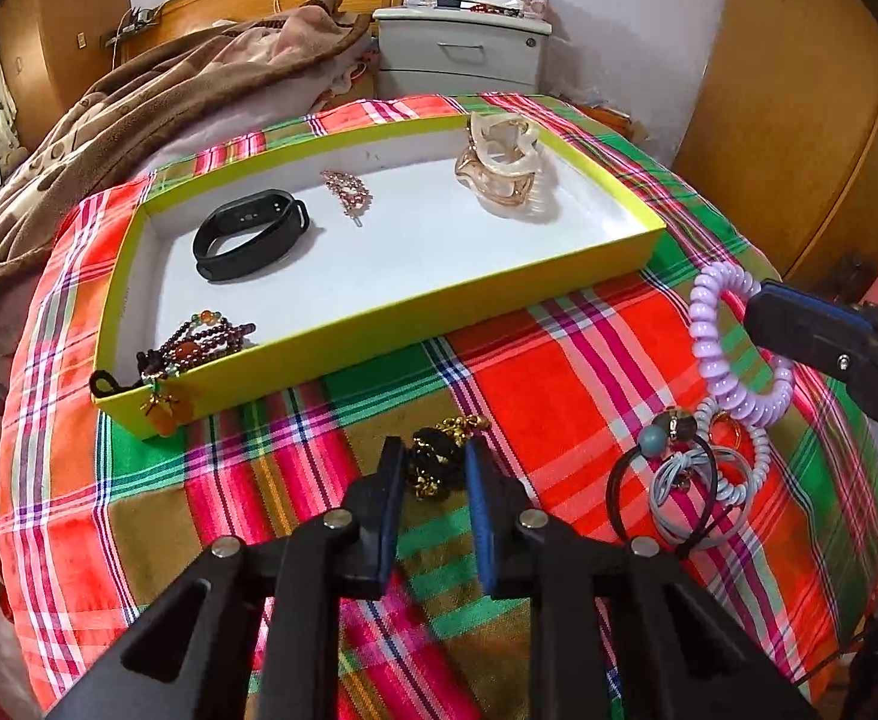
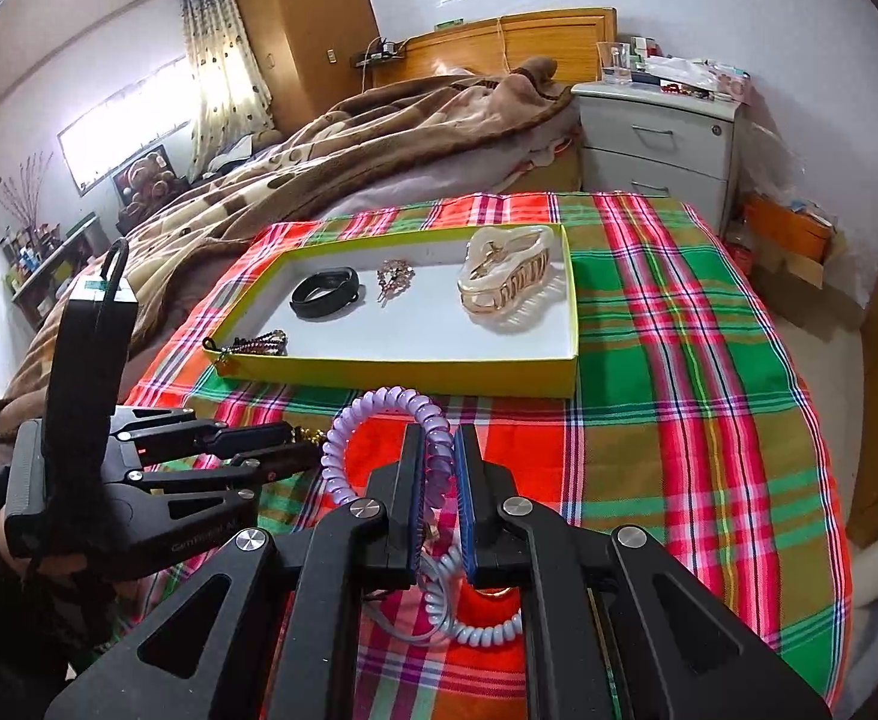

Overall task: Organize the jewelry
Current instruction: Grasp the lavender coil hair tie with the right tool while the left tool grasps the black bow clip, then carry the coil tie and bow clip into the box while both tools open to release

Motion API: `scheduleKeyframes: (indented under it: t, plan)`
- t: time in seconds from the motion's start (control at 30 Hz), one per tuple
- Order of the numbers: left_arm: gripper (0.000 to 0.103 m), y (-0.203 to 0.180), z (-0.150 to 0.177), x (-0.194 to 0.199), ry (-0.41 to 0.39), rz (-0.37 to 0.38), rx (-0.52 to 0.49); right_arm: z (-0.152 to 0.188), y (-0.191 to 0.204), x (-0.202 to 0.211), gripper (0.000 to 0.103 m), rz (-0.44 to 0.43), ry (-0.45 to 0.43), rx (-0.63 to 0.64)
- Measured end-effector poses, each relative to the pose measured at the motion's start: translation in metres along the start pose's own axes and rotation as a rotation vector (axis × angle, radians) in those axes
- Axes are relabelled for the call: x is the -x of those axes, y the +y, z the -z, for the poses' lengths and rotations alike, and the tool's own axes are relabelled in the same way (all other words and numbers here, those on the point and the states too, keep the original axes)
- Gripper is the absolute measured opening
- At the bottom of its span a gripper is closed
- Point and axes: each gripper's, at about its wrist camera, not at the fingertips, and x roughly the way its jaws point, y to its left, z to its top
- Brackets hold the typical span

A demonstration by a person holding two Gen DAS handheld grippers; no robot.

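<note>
Between the right gripper (image 2: 439,468) pads sits the lilac coil tie (image 2: 378,420), clamped at one side of its loop, rest of the loop standing up and left of the fingers. Left-wrist view confirms: tie (image 1: 733,342) held at the fingertip of the right gripper (image 1: 766,315), raised over the pile of hair ties (image 1: 691,480) on the cloth. A white coil tie (image 2: 469,624) lies under the right gripper.

Left gripper (image 1: 435,468): fingers apart, straddling a black-and-gold bracelet (image 1: 435,459) that lies on the cloth; pads near it on both sides, contact can't be told. From the right wrist, the left gripper (image 2: 303,447) is low at left, tips just beside the lilac loop.

Tray (image 2: 414,369), yellow-green wall, white floor, sits beyond both grippers. Inside: black band (image 1: 252,234) far left, small pink rhinestone clip (image 1: 348,192) at mid-back, large cream claw clip (image 1: 502,165) at right, dark beaded bracelet (image 1: 198,342) in the near-left corner with its charm hanging over the wall.

Plaid cloth (image 2: 679,360), red/green/olive, covers the surface. Behind: bed with brown blanket (image 2: 348,138), wooden headboard (image 2: 529,36), grey nightstand (image 2: 655,144) with clutter on top, curtained window (image 2: 138,120) at left.
</note>
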Motion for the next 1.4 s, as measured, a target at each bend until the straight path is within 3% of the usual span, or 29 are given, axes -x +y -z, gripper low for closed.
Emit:
scheduleKeyframes:
  t: [0.3,0.9,1.4]
  plan:
    - [0.02,0.017,-0.003,0.009,-0.029,0.037,0.06,-0.007,0.004,-0.003,0.01,0.016,0.003,0.005]
    - [0.02,0.065,-0.036,0.047,-0.152,-0.004,0.124,-0.058,0.022,-0.041,0.01,0.049,0.002,0.028]
    - [0.02,0.114,-0.071,0.005,-0.107,-0.07,0.172,-0.072,0.03,-0.108,0.01,0.106,0.104,0.056]
